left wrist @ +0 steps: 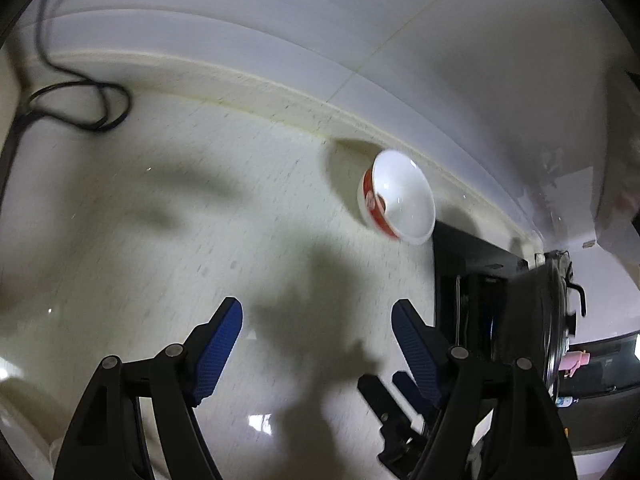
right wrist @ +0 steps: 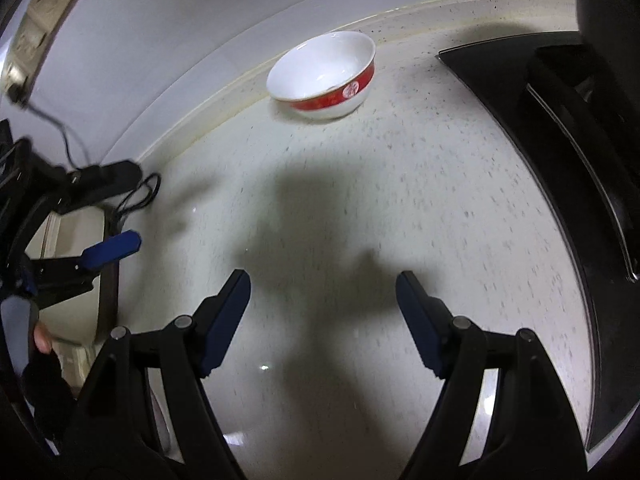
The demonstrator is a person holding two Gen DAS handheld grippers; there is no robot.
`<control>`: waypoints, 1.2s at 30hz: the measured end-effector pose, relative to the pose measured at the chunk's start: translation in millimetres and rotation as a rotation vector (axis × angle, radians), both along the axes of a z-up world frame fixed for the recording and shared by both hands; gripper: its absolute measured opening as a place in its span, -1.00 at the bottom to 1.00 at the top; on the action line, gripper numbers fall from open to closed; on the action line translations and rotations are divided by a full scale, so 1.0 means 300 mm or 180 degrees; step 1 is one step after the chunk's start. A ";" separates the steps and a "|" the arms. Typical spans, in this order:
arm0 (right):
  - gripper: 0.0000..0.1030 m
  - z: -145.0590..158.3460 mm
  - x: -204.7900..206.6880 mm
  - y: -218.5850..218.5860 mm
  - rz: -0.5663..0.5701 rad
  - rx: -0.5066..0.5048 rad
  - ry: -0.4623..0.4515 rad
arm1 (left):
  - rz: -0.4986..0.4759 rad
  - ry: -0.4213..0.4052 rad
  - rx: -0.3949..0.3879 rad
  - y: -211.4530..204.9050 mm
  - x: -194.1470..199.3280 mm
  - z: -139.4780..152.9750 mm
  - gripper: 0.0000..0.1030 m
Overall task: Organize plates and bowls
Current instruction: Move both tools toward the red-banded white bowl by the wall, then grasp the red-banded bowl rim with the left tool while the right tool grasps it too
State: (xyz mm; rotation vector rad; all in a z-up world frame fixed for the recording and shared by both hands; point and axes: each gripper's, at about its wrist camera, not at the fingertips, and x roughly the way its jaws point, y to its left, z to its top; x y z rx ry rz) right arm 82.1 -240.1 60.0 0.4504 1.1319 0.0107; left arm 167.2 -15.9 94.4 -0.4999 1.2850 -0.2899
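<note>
A white bowl (left wrist: 400, 200) with a red band stands upright on the pale speckled counter (left wrist: 200, 200), close to the raised back edge by the wall. In the right wrist view the same bowl (right wrist: 324, 76) sits far ahead of my right gripper (right wrist: 322, 284), which is open over bare counter (right wrist: 360, 200) with nothing between its fingers. My left gripper (left wrist: 316, 312) is open too, well short of the bowl and holding nothing. A blue pad (right wrist: 116, 250) of my left gripper shows at the left. A pad (left wrist: 404, 384) of my right gripper shows low in the left wrist view.
A black cooktop (right wrist: 568, 168) borders the counter on the right, just beside the bowl. On that cooktop (left wrist: 472, 264) stands a dark pan (left wrist: 536, 312). A black power strip (right wrist: 100, 178) and looped cable (left wrist: 80, 100) lie at the left by the wall. A person's finger (right wrist: 40, 338) grips the left handle.
</note>
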 end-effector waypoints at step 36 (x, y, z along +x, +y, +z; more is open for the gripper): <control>-0.45 -0.126 0.460 -0.200 -0.0775 0.0502 0.0077 | -0.0399 0.0026 0.0030 -0.295 0.431 -0.249 -0.80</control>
